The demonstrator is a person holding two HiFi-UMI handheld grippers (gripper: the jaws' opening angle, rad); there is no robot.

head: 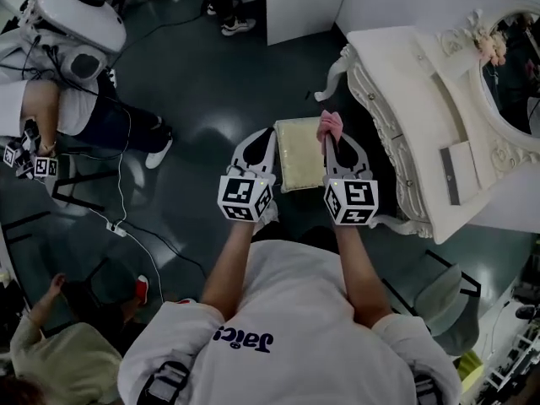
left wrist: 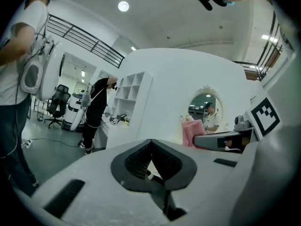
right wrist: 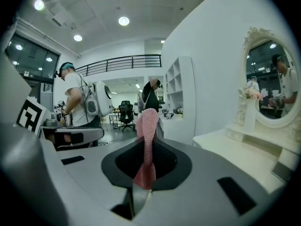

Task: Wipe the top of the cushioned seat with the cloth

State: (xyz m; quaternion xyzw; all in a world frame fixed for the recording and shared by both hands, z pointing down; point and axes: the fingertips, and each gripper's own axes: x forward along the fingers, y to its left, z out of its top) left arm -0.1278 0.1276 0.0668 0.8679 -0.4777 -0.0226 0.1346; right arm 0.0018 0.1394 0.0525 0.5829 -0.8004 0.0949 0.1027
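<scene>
Lab hall: office chair [right wrist: 125, 112], vanity [head: 413, 91].

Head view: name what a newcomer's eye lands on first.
The pink cloth stands out first, pinched in the right gripper at the right edge of the pale cushioned seat. To the right stands an ornate white vanity with an oval mirror. The left gripper, shut and empty, hovers by the seat's left edge.

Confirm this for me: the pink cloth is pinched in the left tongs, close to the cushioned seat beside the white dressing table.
One thing is wrong: the pink cloth is pinched in the right tongs, not the left tongs, which are shut on nothing. The right gripper view shows it. It is indeed close to the cushioned seat beside the white dressing table.
</scene>
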